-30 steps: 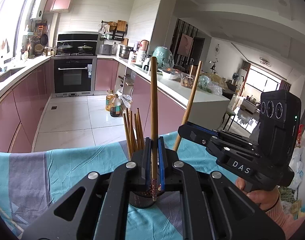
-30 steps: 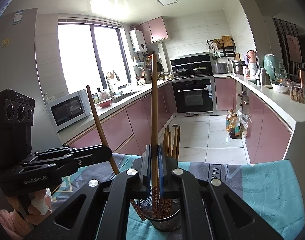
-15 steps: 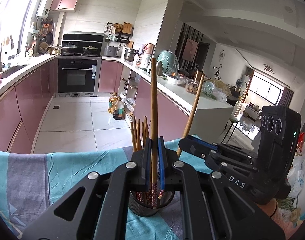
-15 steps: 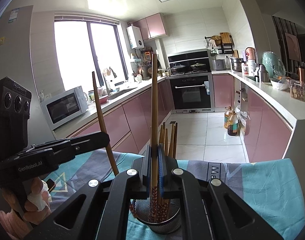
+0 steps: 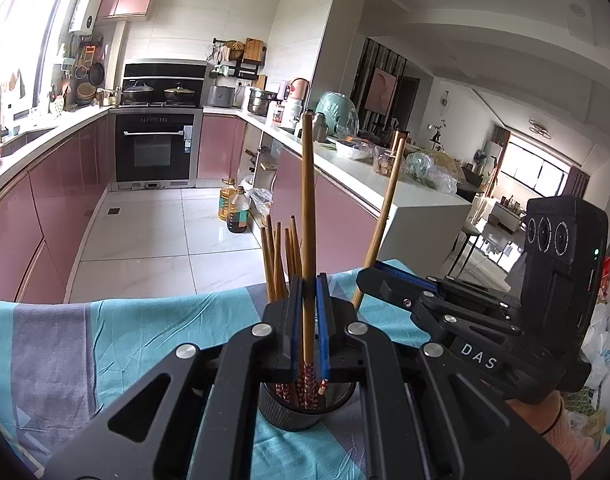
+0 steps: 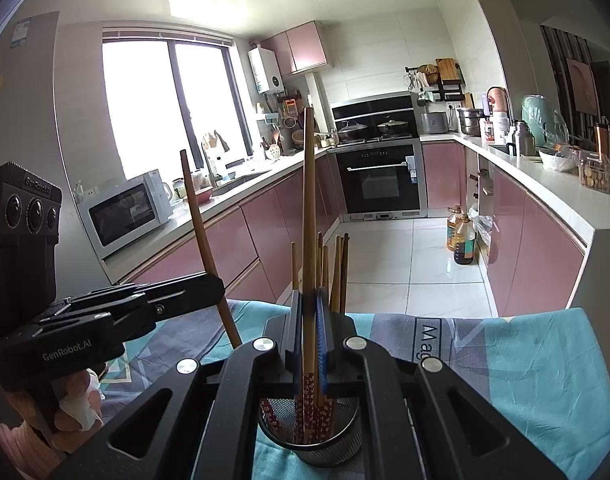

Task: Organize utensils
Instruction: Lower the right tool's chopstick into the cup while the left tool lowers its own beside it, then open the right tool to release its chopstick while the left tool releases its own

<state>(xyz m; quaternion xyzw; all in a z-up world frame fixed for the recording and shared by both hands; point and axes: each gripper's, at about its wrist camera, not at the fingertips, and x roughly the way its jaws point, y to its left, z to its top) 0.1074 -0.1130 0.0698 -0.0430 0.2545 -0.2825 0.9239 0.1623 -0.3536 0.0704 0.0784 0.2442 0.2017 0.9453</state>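
Observation:
A black mesh holder point(image 5: 305, 414) point(image 6: 319, 442) stands on the teal and grey tablecloth point(image 5: 153, 328) with several wooden chopsticks point(image 5: 279, 264) upright in it. My left gripper point(image 5: 308, 300) is shut on one upright chopstick point(image 5: 308, 200) whose patterned lower end sits in the holder's mouth. My right gripper point(image 6: 309, 312) is shut on another chopstick point(image 6: 309, 220), its patterned end down inside the holder. Each gripper shows in the other's view: the right gripper point(image 5: 371, 280) at the right, the left gripper point(image 6: 213, 288) at the left, each with its slanted chopstick point(image 5: 381, 224) point(image 6: 203, 240).
The table's far edge point(image 5: 165, 300) drops to a tiled kitchen floor. Oil bottles point(image 5: 235, 210) stand on the floor by pink cabinets. A person's hand point(image 6: 77, 408) grips the left tool, close to the holder's left side.
The right gripper and its chopstick have come down a little toward the holder. Both grips are unchanged and the left gripper has hardly moved.

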